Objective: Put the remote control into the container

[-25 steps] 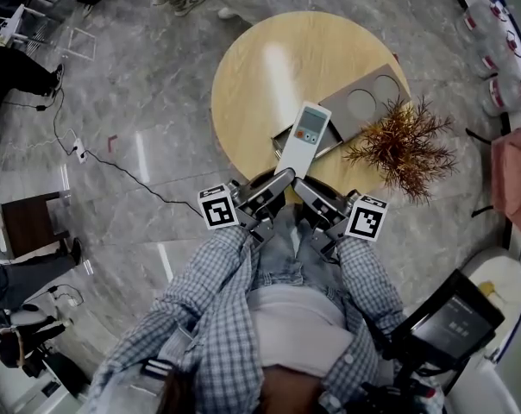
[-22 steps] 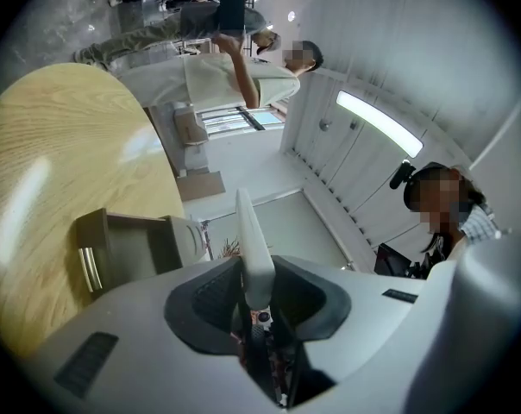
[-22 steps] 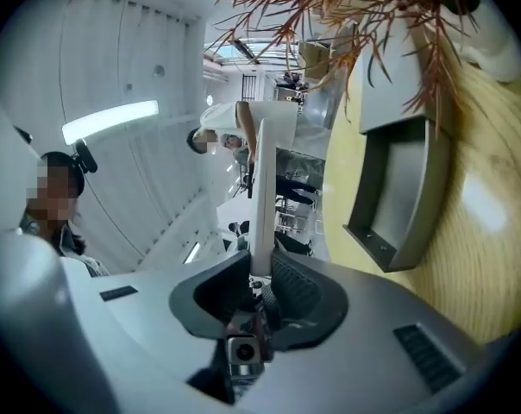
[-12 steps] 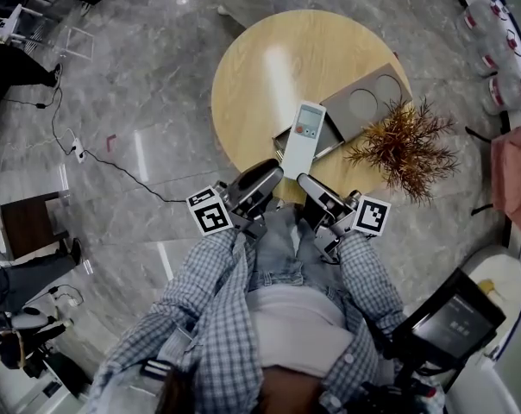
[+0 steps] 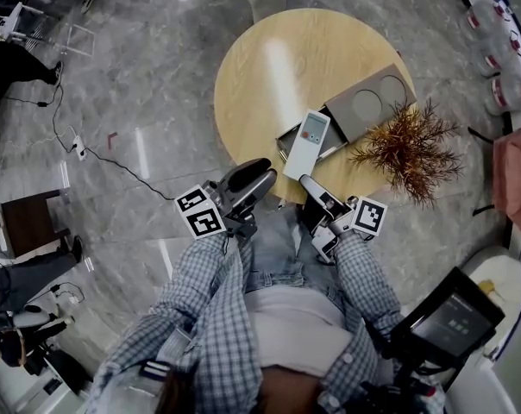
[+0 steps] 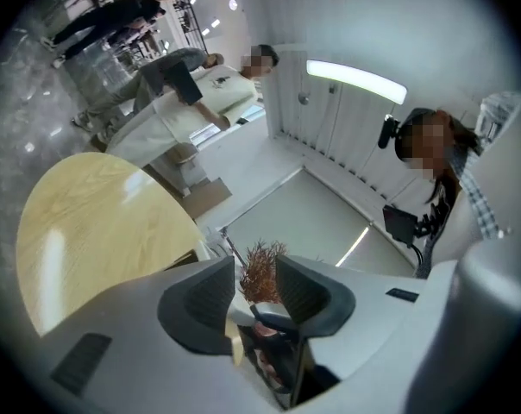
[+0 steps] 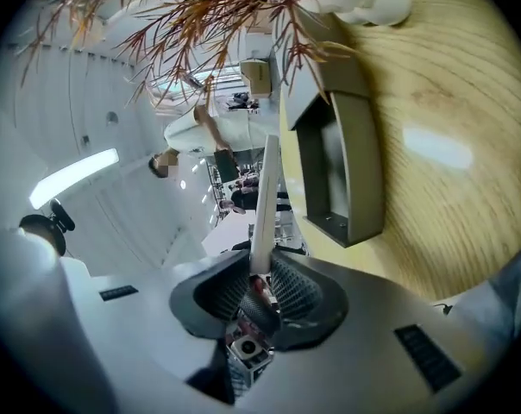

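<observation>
The white remote control [image 5: 306, 143] hangs over the near edge of the round wooden table [image 5: 260, 67]. Its far end reaches over the open compartment of the grey container [image 5: 288, 134]. My right gripper [image 5: 306, 180] is shut on the remote's near end. In the right gripper view the remote [image 7: 266, 198] stands edge-on between the pads of the right gripper [image 7: 261, 281], with the container [image 7: 357, 172] just beyond it. My left gripper [image 5: 262, 176] is open and empty, a little to the left of the remote. The left gripper view shows the left gripper [image 6: 254, 285] with nothing between its pads.
A dried brown plant [image 5: 404, 149] stands at the table's right edge beside the container's panel with two round recesses [image 5: 370, 102]. A cable [image 5: 114, 164] runs across the marble floor on the left. A black screen device [image 5: 455, 319] is at lower right.
My left gripper has let go of the remote, opened and drawn back to the left. The right gripper keeps its hold on the remote, which has shifted slightly right.
</observation>
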The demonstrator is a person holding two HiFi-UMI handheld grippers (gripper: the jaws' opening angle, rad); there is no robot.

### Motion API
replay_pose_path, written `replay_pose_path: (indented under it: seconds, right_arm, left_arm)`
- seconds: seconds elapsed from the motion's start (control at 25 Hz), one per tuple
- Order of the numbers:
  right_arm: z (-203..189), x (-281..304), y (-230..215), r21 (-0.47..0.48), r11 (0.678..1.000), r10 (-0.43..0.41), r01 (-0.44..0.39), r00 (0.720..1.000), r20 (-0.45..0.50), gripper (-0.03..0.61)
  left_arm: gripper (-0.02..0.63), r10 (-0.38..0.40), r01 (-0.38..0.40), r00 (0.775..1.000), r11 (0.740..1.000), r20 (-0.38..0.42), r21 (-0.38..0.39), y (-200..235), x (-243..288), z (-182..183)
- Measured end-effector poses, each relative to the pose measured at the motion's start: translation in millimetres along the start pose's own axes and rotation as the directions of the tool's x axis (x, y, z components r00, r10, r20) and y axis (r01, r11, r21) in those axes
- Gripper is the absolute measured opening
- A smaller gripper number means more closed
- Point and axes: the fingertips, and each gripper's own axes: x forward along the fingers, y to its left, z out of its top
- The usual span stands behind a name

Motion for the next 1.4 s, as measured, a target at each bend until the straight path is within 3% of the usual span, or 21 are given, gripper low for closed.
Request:
replay_pose_path:
  seconds: [0.12, 0.36, 0.64, 1.4]
  right_arm:
    - [1.9, 0.9, -10.0, 0.051, 0.999, -0.016, 0.015, 0.999, 0.029, 0.086]
    - [8.2, -1.0, -34.3, 0.135, 0.99, -0.057, 0.046, 0.995, 0.079, 0.086]
    - [21.5, 3.3, -40.5, 0.162, 0.985, -0.087, 0.065, 0.987, 0.133, 0.086]
    - [47.1, 13.2, -55.1, 0.166, 0.958, -0.262, 0.232, 0.947, 0.187, 0.086]
  left_arm:
    - [0.14, -0.022, 0.025, 0.999, 0.998, -0.038, 0.065, -9.2, 6.0, 0.4]
    - [0.136, -0.078, 0.086, 0.994, 0.99, -0.071, 0.115, -19.6, 14.3, -1.5]
    - [0.012, -0.09, 0.097, 0.994, 0.987, -0.064, 0.131, -24.0, 9.8, 3.4]
    - [0.008, -0.057, 0.061, 0.998, 0.987, -0.036, 0.151, -26.1, -2.3, 10.6]
